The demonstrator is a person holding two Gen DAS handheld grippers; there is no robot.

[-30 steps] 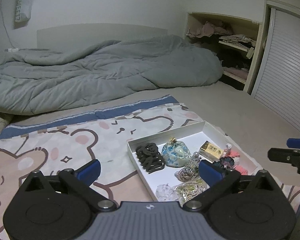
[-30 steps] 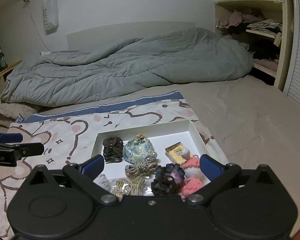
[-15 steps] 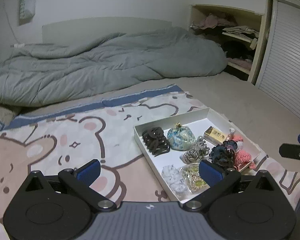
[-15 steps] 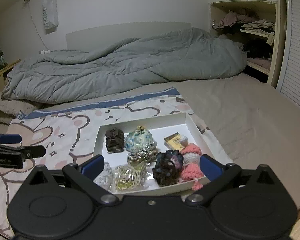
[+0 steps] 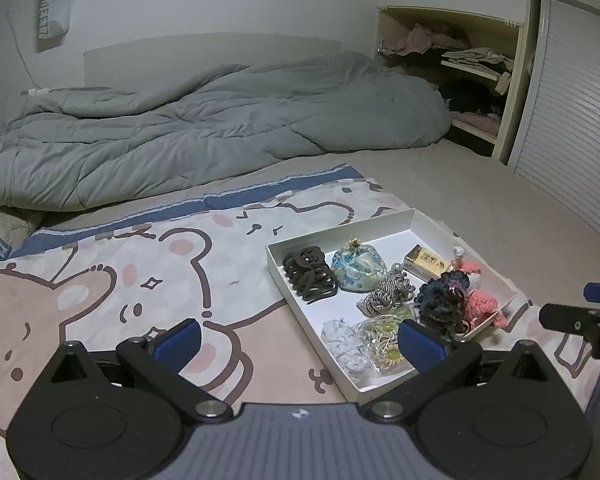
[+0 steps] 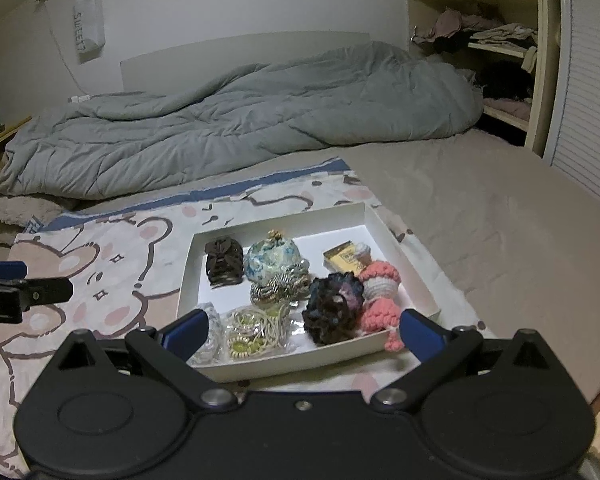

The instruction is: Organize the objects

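Observation:
A shallow white box (image 6: 400, 256) (image 5: 278, 276) lies on a bear-print cloth (image 5: 112, 280) on the bed. Inside it are a dark hair claw (image 6: 223, 261) (image 5: 309, 275), a blue-patterned pouch (image 6: 274, 258) (image 5: 356, 266), a braided tie (image 5: 386, 298), a dark scrunchie (image 6: 334, 306) (image 5: 440, 300), a pink knitted doll (image 6: 380, 296), a small yellow carton (image 6: 342, 260) (image 5: 426, 262) and bagged hair ties (image 6: 254, 334). My left gripper (image 5: 300, 342) is open above the cloth, left of the box. Close over the box's near edge, my right gripper (image 6: 302, 330) is open and holds nothing.
A rumpled grey duvet (image 5: 204, 120) fills the back of the bed. Open shelves with clothes (image 6: 496, 52) and a slatted door (image 5: 572, 120) stand at the right. A white bag (image 6: 87, 28) hangs on the wall. Beige sheet (image 6: 500, 220) lies right of the box.
Both grippers have drawn back and risen a little, so the whole box now shows in each view. Nothing in the box has moved. Both stay open.

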